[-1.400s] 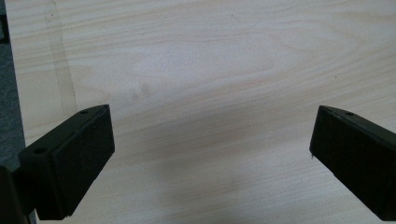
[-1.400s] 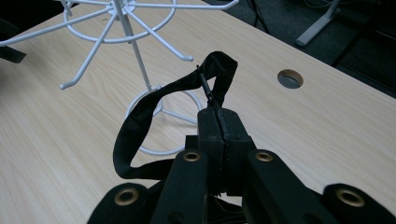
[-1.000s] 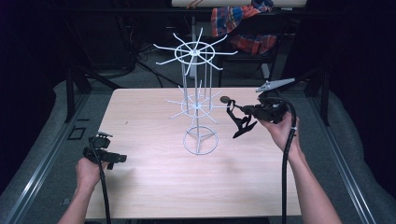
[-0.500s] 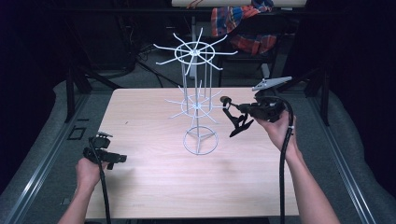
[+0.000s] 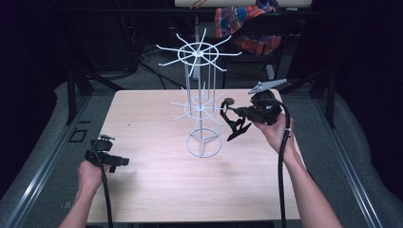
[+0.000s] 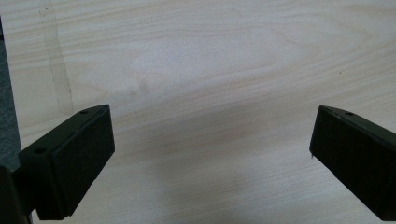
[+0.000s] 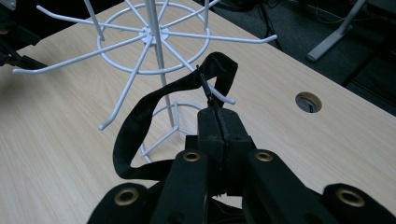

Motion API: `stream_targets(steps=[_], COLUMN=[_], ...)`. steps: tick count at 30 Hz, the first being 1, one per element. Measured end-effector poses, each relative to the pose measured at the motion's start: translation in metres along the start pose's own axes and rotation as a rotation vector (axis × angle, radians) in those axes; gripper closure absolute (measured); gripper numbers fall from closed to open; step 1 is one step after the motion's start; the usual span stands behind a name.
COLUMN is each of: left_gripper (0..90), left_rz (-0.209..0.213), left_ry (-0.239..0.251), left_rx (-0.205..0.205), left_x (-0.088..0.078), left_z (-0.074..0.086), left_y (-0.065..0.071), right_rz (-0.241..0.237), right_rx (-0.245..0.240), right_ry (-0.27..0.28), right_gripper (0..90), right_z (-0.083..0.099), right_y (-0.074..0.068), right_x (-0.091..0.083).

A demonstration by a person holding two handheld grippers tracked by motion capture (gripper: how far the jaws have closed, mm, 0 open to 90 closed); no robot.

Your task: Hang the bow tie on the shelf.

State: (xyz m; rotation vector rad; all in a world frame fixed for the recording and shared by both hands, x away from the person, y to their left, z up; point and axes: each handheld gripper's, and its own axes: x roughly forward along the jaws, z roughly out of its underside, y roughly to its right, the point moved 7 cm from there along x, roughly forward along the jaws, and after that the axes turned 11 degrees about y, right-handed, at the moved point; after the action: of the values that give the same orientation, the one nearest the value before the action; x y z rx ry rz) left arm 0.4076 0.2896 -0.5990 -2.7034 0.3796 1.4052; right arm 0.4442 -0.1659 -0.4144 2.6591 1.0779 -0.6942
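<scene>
The table is pale wood with a fine grain. The wire rack is white, the strap on it black, both grippers black too. Behind hangs a red, blue and orange plaid cloth.

Left hand holds the left gripper low over the table near its left edge, jaws set wide apart with nothing between them. Right forearm reaches in from the near right corner. Right hand holds the right gripper raised toward the far right part of the table, jaws pressed together on a black strap.
</scene>
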Motion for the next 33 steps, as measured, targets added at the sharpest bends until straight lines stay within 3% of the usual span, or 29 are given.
stream_targets(steps=[10, 17, 33], left_gripper=[0.1, 0.0, 0.1], left_rz=[0.001, 0.001, 0.004], left_ry=[-0.013, -0.019, -0.021], left_rx=[0.004, 0.011, 0.008], left_x=[0.002, 0.002, 0.001], left_z=[0.001, 0.002, 0.003], left_y=[0.0, 0.0, 0.0], right_rz=[-0.004, 0.007, -0.027], right_rx=[0.001, -0.032, -0.009], right_ry=[-0.014, -0.038, -0.018], right_gripper=[89.5, 89.5, 89.5], right_z=[0.008, 0.015, 0.021], right_y=[-0.003, -0.007, -0.013], right_x=[0.013, 0.025, 0.036])
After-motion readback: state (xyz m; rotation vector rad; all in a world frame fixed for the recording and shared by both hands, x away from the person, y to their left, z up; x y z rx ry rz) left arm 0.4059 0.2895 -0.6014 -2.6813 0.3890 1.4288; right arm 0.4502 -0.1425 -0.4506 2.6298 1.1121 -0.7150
